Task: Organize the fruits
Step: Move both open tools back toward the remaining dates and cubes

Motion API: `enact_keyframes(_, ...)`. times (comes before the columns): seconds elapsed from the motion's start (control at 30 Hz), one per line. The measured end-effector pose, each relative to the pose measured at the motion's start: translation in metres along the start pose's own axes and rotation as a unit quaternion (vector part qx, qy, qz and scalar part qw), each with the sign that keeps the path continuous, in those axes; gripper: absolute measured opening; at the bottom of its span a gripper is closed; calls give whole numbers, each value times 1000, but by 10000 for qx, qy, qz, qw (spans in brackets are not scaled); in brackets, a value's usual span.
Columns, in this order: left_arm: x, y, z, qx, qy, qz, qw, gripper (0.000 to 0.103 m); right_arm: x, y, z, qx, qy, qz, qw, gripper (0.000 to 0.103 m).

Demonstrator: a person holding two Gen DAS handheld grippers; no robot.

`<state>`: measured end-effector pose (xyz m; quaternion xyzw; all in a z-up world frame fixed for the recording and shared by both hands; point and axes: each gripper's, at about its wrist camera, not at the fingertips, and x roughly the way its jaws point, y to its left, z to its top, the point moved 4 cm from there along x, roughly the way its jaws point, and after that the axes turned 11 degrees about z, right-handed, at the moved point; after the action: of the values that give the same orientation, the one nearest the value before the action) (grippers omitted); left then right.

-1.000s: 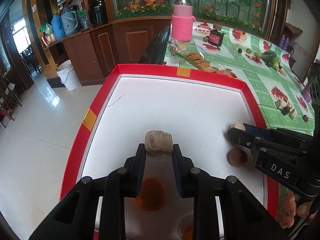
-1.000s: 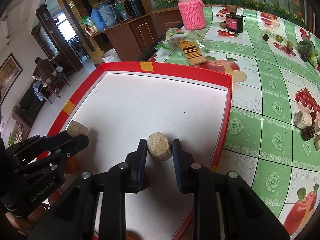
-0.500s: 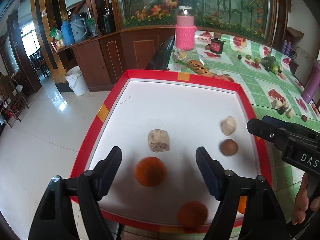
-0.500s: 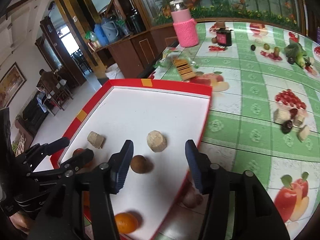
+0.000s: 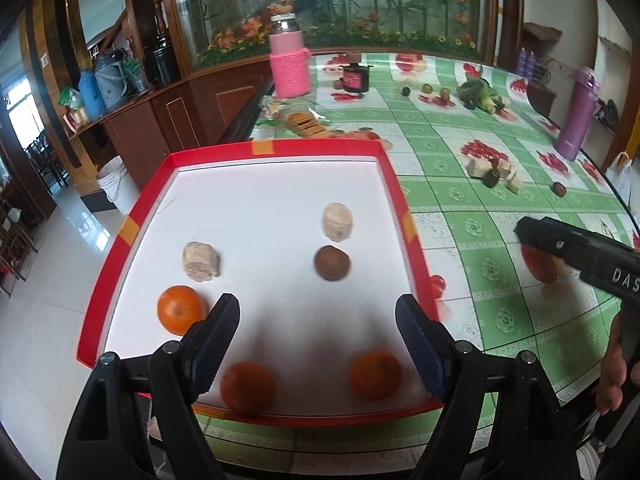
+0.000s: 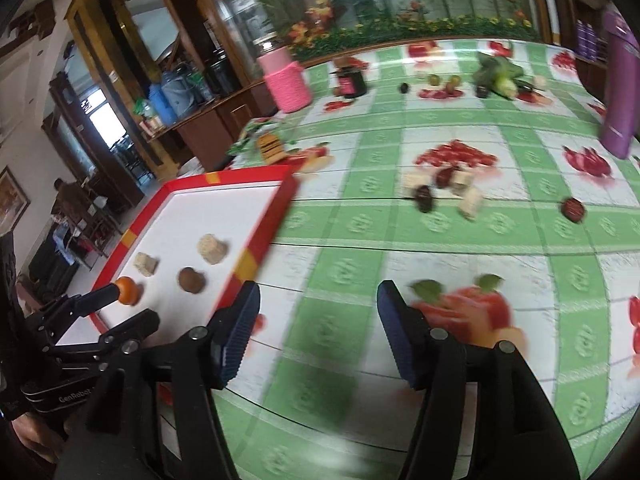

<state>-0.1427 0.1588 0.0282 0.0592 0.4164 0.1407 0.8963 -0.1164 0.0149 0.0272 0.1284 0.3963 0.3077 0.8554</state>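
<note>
A red-rimmed white tray (image 5: 394, 184) holds two beige fruit chunks (image 5: 201, 262) (image 5: 338, 222), a brown round fruit (image 5: 332, 263) and three oranges (image 5: 181, 309) (image 5: 248, 388) (image 5: 375, 374). My left gripper (image 5: 318, 308) hovers open above the tray's near half, holding nothing. My right gripper (image 6: 318, 292) is open and empty over the green tablecloth, to the right of the tray (image 6: 256, 256). Farther ahead of it lie loose beige and dark fruit pieces (image 6: 440, 190) and one dark round fruit (image 6: 573, 209).
A pink knitted bottle (image 5: 290, 64), a black jar (image 5: 356, 78), crackers (image 5: 308, 126), vegetables (image 5: 480, 94) and a purple flask (image 5: 578, 114) stand farther back on the table. The table's left edge drops to a tiled floor. A hand (image 5: 612, 376) holds the right gripper.
Both grippers let go of the beige chunks, opened and drew back. The right one has since swung right, off the tray and over the tablecloth.
</note>
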Motion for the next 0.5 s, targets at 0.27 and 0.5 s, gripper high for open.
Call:
enact_keyframes(0.27,-9,-19,-2,192,17,11,9998,80,-47,-63,-5,637,-386,-257,9969,62)
enact_keyframes(0.5,-15,-42,-2,453,28,-4,9990,81,-70,-94,-10,932,-553,-315,9936,63)
